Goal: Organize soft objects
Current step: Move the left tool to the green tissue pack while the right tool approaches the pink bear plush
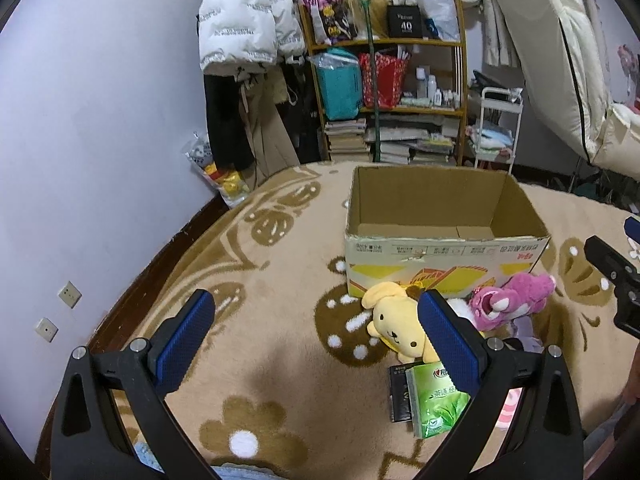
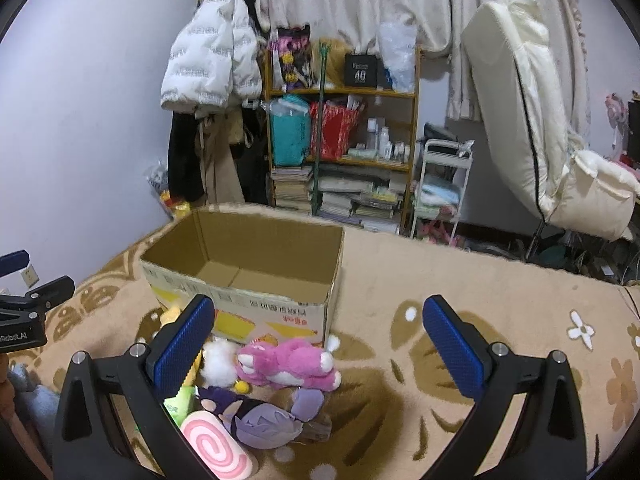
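The left tongs (image 1: 316, 336) stand wide apart and hold nothing, hovering over the patterned blanket (image 1: 280, 380). In the left wrist view the yellow dog plush (image 1: 394, 326) lies in the lower middle of the frame, just inside the right-hand blue pad (image 1: 448, 344), which hides part of it. Below that pad sit a green tissue pack (image 1: 434, 404) and a dark packet (image 1: 400, 394) touching it. Further right lies the pink bear plush (image 1: 510, 300), on its side against the front of the cardboard box (image 1: 440, 256), which stands open in the frame's centre with nothing seen inside.

The right tongs (image 2: 318, 348) are likewise spread wide and empty. In the right wrist view the pink bear plush (image 2: 288, 364) lies between the two pads, nearer the left one, in the lower middle. A white fluffy toy (image 2: 218, 364) touches it on the left. Below them lie a purple doll (image 2: 256, 420) and a pink swirl cushion (image 2: 216, 448), close to the bottom edge. The cardboard box (image 2: 248, 268) stands just behind the toys, left of centre. The left tongs show at the far left edge.
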A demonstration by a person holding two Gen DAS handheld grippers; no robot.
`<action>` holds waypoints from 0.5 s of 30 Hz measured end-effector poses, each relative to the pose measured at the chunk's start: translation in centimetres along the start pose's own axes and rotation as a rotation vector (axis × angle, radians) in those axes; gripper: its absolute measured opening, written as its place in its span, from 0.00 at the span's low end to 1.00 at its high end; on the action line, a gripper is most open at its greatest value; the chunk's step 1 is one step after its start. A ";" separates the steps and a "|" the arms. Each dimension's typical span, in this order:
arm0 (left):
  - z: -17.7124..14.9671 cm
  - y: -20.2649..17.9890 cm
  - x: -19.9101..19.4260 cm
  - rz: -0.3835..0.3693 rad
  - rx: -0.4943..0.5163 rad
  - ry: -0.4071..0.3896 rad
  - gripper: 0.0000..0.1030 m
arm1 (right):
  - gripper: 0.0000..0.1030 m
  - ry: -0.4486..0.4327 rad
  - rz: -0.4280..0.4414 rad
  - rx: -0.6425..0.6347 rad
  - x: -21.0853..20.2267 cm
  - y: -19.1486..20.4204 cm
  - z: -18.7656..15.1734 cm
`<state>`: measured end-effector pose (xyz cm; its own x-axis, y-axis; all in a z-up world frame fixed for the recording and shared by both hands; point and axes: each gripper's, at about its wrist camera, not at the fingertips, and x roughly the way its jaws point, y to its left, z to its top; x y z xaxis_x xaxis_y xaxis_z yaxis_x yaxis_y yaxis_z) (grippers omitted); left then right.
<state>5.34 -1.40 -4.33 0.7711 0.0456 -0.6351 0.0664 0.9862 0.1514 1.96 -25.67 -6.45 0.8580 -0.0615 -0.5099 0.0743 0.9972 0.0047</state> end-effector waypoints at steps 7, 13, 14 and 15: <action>0.2 -1.0 2.3 -0.024 -0.013 0.070 0.97 | 1.00 0.086 0.011 -0.006 2.8 -0.1 -0.3; -0.2 -2.6 3.9 -0.059 0.020 0.127 0.98 | 1.00 0.164 0.015 0.014 4.8 -0.5 -0.8; -0.4 -2.8 4.0 -0.069 0.026 0.132 0.98 | 1.00 0.172 0.014 0.016 5.0 -0.5 -1.0; -0.5 -3.1 4.1 -0.081 0.034 0.138 0.98 | 1.00 0.184 0.011 0.017 5.2 -0.6 -1.1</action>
<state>8.01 -4.16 -7.82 0.6681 -0.0097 -0.7440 0.1474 0.9818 0.1196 5.84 -26.52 -10.11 0.7517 -0.0407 -0.6583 0.0756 0.9968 0.0247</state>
